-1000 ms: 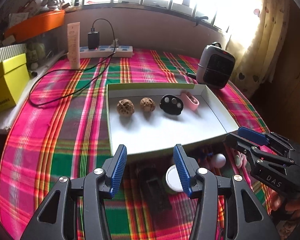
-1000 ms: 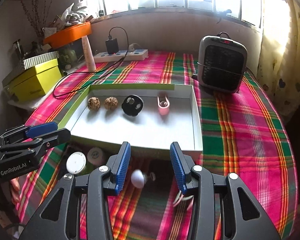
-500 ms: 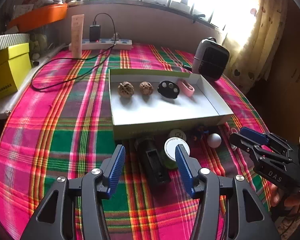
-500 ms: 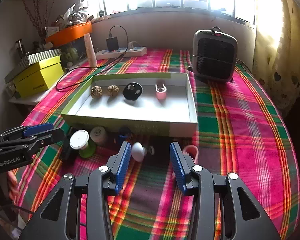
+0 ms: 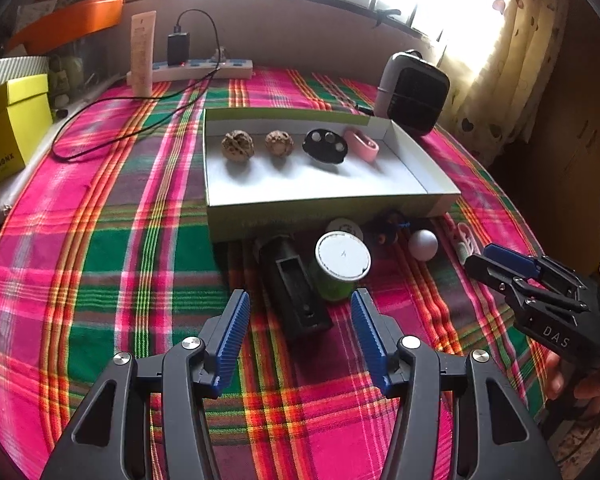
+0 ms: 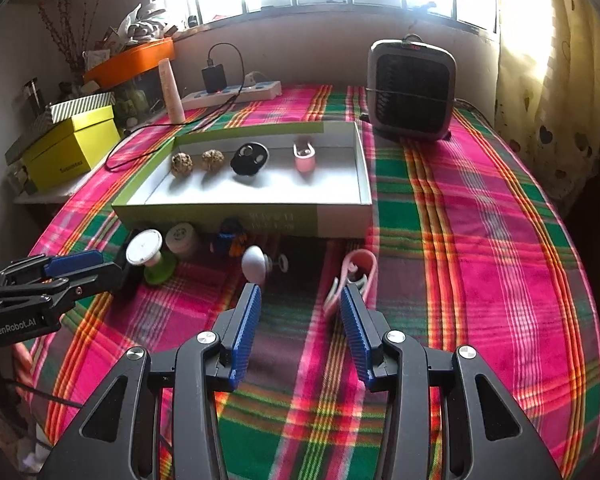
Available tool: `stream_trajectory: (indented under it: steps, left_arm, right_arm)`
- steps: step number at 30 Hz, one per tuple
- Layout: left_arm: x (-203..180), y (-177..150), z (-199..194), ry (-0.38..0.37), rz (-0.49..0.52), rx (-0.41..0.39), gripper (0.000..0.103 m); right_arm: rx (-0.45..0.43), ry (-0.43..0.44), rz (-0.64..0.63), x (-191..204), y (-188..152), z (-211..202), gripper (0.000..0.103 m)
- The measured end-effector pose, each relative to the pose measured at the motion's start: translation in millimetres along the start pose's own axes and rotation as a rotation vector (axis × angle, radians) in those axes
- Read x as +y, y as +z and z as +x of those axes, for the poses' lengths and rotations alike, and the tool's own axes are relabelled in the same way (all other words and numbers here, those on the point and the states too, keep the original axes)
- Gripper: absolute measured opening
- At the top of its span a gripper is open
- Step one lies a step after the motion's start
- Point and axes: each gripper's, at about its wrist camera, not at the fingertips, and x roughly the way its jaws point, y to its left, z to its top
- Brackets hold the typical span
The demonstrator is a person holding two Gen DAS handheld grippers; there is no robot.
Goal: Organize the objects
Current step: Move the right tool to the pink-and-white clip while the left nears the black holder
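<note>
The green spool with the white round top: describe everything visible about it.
The green spool with the white round top looks like plastic: a flat white disc cap with a small notch at its rim, over a bright green body that flares to a wider green foot in the right wrist view. It stands roughly upright on the plaid tablecloth, in front of the shallow cardboard box, close against the black rectangular block. Neither gripper touches it.
</note>
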Motion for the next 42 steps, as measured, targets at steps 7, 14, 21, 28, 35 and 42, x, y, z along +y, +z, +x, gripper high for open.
stream_trajectory:
  steps: [7, 14, 21, 28, 35, 42]
  left_arm:
    - [-2, -4, 8, -0.001, -0.001, 0.029, 0.052]
    - [-3, -3, 14, 0.017, 0.001, 0.041, 0.052]
    - [-2, -2, 16, 0.014, 0.0, 0.041, 0.052]
    - [7, 3, 16, 0.043, -0.015, 0.044, 0.052]
    - [14, 7, 19, 0.079, -0.02, 0.041, 0.052]
    - [8, 12, 28, 0.132, 0.025, 0.031, 0.052]
  right_arm:
    - [0.014, -0.007, 0.04, -12, -4, 3, 0.044]
    - [0.032, -0.03, 0.057, -21, 0, 13, 0.044]
    - [0.055, -0.044, 0.036, -23, 7, 23, 0.044]
    - [0.072, -0.054, 0.035, -26, 9, 29, 0.044]
    - [0.076, -0.077, 0.018, -27, 11, 34, 0.044]
    - [0.08, -0.107, 0.004, -23, 13, 38, 0.044]
